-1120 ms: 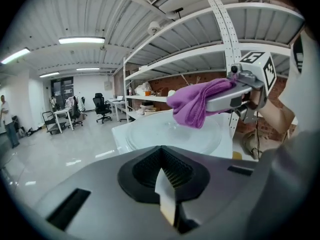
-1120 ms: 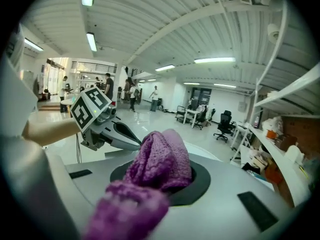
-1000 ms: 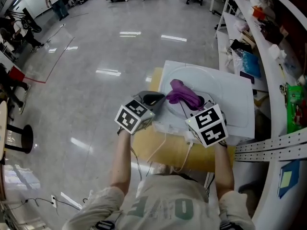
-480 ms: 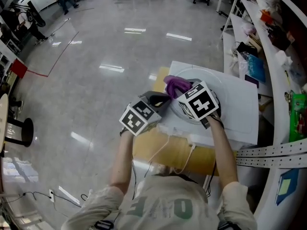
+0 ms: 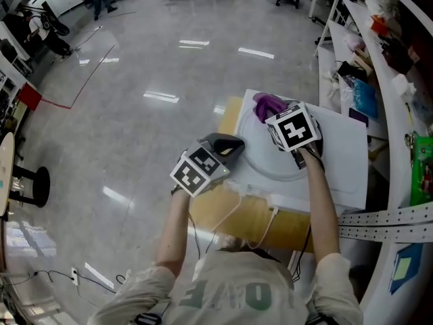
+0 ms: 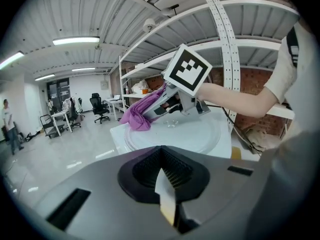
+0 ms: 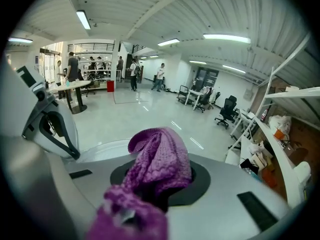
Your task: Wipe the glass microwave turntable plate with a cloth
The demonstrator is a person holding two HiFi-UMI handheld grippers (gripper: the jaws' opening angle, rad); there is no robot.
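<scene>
The round glass turntable plate (image 5: pixel 260 160) lies flat on a white board (image 5: pixel 342 161). My right gripper (image 5: pixel 281 117) is shut on a bunched purple cloth (image 5: pixel 268 104) and presses it on the plate's far left rim. In the right gripper view the cloth (image 7: pixel 159 164) fills the jaws. From the left gripper view I see the plate (image 6: pixel 187 135), the cloth (image 6: pixel 136 118) and the right gripper (image 6: pixel 167 103) over its far side. My left gripper (image 5: pixel 227 143) is shut, empty, at the board's left edge, just short of the plate.
The board rests on a tan cardboard box (image 5: pixel 237 215). White cables (image 5: pixel 260 229) trail over the box. Cluttered shelves (image 5: pixel 379 53) run along the right. Shiny floor (image 5: pixel 135 100) spreads to the left, with office chairs and people far off.
My right gripper has swept the cloth from the plate's middle to its far left rim. The left gripper has stayed at the board's edge.
</scene>
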